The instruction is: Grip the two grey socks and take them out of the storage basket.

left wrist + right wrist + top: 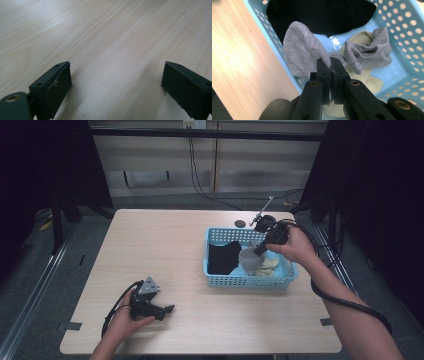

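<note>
Pale wood grain covers the desk point(165, 245), and at its near left corner the person's left hand point(122, 320) rests on it with the left gripper point(170, 309) lying low on the surface, its cable looping back beside the wrist. In the left gripper view its two black jaws stand wide apart with nothing but bare desk point(112, 50) between them, so that gripper is open and holds nothing.

Right of the middle sits a light blue perforated basket point(245, 281). A black cloth point(223, 257) lies in its left half. Next to it, a grey sock point(248, 259) hangs from the right gripper point(259, 251), which the right hand point(297, 247) holds above the basket's right half. In the right gripper view the jaws are closed tight on the middle of the grey sock point(304, 52): one end droops toward the basket's wall by the desk, the other end, with its open cuff, sags to the other side. Under it lie a cream sock point(362, 40) on the basket floor and the black cloth point(319, 15) farther back. Cream fabric point(267, 265) also shows in the high view, just below the right hand
</note>
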